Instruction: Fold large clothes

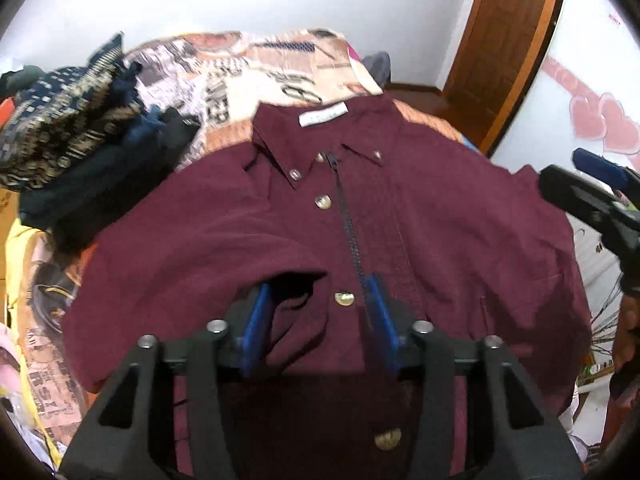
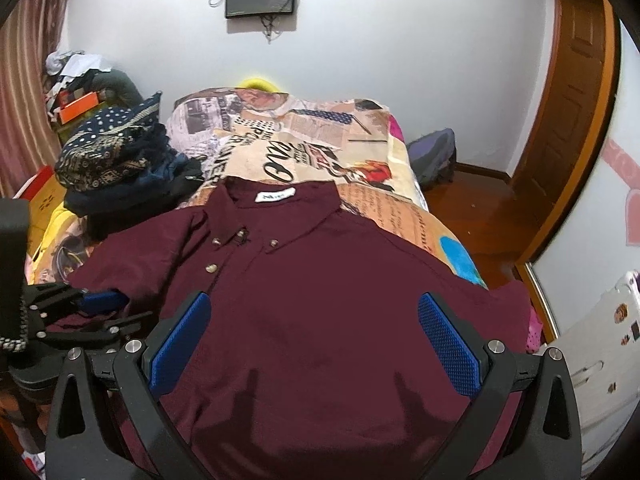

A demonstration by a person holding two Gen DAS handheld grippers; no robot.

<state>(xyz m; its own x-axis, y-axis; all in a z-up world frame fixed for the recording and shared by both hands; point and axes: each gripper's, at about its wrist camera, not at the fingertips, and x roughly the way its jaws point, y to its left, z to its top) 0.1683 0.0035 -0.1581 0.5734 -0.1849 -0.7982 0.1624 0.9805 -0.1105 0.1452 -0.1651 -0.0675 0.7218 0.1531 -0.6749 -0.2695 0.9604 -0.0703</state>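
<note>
Both grippers, left gripper (image 1: 318, 320) and right gripper (image 2: 316, 344), have black angular plastic frames with silver round screws, and their fingers (image 2: 450, 344) carry blue pads with a fine textured grid

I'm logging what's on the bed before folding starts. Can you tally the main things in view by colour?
Maroon: 1, the shirt laid flat, front up.
Dark navy: 1, the pile of clothes at the bed's left side.
Multicolour print: 1, the bedspread.
Blue-padded: 2, the left gripper and right gripper, both open.
Total: 5
</note>
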